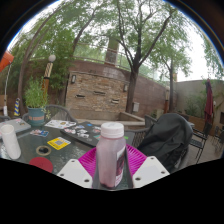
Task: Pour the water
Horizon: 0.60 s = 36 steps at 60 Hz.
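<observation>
A slim bottle (111,148) with a white cap and pinkish clear contents stands upright between my fingers. My gripper (111,165) is shut on it, and the magenta pads (89,162) press against its lower body from both sides. The bottle's base sits low between the white finger bodies, so I cannot see whether it rests on anything. A white cup (10,140) stands on the glass table (70,135), ahead of the fingers and to their left.
The table holds a potted plant (36,100), a yellow packet (58,144), a black ring (42,150) and a red lid (40,163). A black chair (165,140) stands to the right. A brick wall (100,95) and trees lie beyond.
</observation>
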{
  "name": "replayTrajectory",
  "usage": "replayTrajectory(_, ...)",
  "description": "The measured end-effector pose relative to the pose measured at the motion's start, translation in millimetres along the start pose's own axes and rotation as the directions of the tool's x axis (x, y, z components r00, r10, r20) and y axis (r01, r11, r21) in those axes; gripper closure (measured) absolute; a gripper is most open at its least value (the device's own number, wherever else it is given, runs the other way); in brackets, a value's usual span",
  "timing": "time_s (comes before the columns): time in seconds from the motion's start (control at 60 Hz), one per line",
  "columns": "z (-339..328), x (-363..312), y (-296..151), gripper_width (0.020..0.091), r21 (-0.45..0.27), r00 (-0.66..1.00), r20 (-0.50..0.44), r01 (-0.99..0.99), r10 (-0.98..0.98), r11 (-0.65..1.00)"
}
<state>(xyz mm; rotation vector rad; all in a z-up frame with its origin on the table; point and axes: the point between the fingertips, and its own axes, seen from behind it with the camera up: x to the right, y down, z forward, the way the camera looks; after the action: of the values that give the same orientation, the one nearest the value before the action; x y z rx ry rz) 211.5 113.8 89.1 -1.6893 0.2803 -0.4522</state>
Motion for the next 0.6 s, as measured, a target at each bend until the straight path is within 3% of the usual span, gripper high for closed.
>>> replayTrajectory(0.067, -11, -3, -8, 0.0747, -0.006, 0.997, -0.017, 0.072, -0.072, 0.997)
replayTrajectory(0.217, -48, -68, -86, 0.075, 0.102, 0.937, 0.001, 0.347, -0.349, 0.932)
replayTrajectory(0.3, -65, -121, -122, 0.075, 0.168, 0.83, -0.015, 0.552, -0.558, 0.817)
replayTrajectory(0.367, -78, -164, -141, 0.075, 0.208, 0.64, -0.07, 0.759, -0.765, 0.617)
replayTrajectory(0.45, -93, -206, -145, 0.0752, 0.24, 0.293, -0.157, 0.938, -0.943, 0.251)
replayTrajectory(0.55, -100, -240, -140, 0.0753, 0.222, -0.123, -0.255, 0.958, -0.959, -0.182)
replayTrajectory(0.6, -93, -253, -122, 0.0752, 0.168, -0.268, -0.289, 0.931, -0.919, -0.324)
